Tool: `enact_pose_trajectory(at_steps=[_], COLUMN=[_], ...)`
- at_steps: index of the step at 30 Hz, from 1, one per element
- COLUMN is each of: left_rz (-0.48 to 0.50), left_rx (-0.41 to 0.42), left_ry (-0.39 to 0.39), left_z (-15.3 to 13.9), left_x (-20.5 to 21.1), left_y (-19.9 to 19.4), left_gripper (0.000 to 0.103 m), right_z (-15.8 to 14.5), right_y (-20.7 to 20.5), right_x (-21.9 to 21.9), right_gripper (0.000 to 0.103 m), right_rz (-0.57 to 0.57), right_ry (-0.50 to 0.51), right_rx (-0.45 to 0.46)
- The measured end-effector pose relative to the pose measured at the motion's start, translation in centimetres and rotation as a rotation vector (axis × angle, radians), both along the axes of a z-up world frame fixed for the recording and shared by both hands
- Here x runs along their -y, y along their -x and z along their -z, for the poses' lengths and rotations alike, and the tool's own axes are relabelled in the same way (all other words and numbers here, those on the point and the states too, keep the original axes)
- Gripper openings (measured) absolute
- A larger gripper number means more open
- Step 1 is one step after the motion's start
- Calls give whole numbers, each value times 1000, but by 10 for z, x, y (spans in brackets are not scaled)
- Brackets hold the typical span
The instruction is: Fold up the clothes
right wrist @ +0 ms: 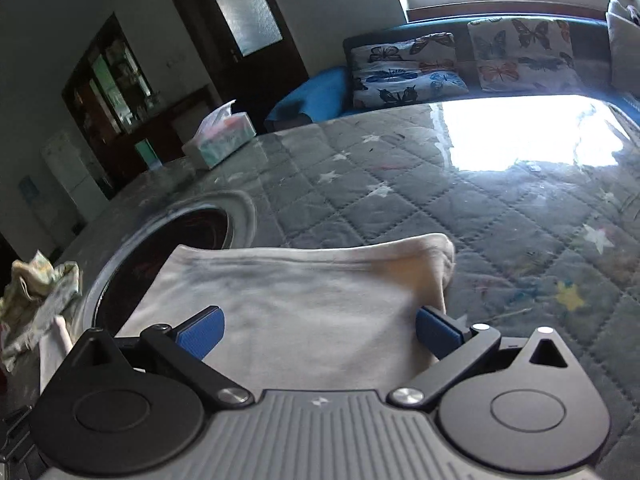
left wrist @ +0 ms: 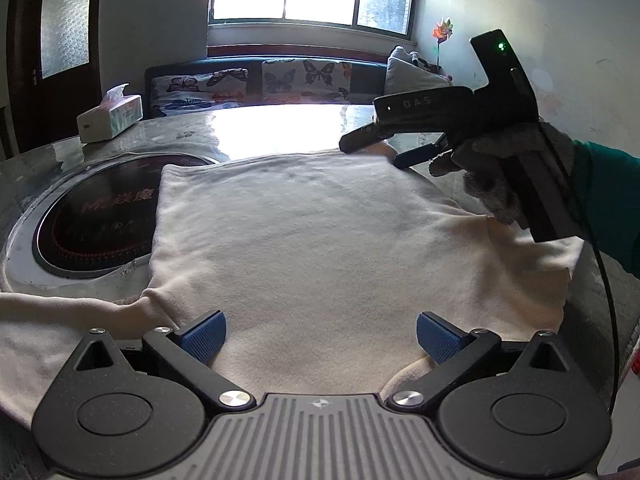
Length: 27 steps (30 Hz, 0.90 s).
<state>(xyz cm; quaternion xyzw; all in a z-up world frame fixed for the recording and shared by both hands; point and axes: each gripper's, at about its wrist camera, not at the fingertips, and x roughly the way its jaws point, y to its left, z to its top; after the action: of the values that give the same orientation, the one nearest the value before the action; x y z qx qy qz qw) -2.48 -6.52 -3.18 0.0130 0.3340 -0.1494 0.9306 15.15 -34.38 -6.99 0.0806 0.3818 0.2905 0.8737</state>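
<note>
Our left claw [left wrist: 320, 334] hangs with its blue pads spread wide, nothing between them, just above the cream garment [left wrist: 304, 240] lying flat on the counter [right wrist: 460, 208]. Our right claw [right wrist: 318, 332] is likewise parted over the garment's far edge. Beyond lie the round cooktop [left wrist: 92, 220], then a tissue box [left wrist: 110, 116] and butterfly cushions [left wrist: 308, 80].

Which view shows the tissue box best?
The left wrist view: the tissue box stands upright, sharp and whole on the table. The right wrist view shows the same box tilted, dimmer and slightly blurred.
</note>
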Motion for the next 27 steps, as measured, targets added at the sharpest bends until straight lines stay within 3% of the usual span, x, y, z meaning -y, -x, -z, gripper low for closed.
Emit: enact_pose_trajectory(at_steps=[8, 14, 21, 27], left_rz=[2, -6, 11, 95], left_rx=[-2, -1, 34, 51], left_ry=[-3, 8, -9, -27], left_z=[0, -5, -17, -25], left_x=[-1, -2, 6, 34], left_y=[-3, -2, -2, 0], left_gripper=[103, 103, 103, 103], right_z=[-22, -41, -39, -22], right_y=[16, 49, 102, 138], right_x=[13, 66, 137, 173], right_gripper=[103, 103, 103, 102], right_rz=[9, 92, 243, 335], right_ry=[27, 105, 197, 256], right_rx=[59, 107, 116, 89])
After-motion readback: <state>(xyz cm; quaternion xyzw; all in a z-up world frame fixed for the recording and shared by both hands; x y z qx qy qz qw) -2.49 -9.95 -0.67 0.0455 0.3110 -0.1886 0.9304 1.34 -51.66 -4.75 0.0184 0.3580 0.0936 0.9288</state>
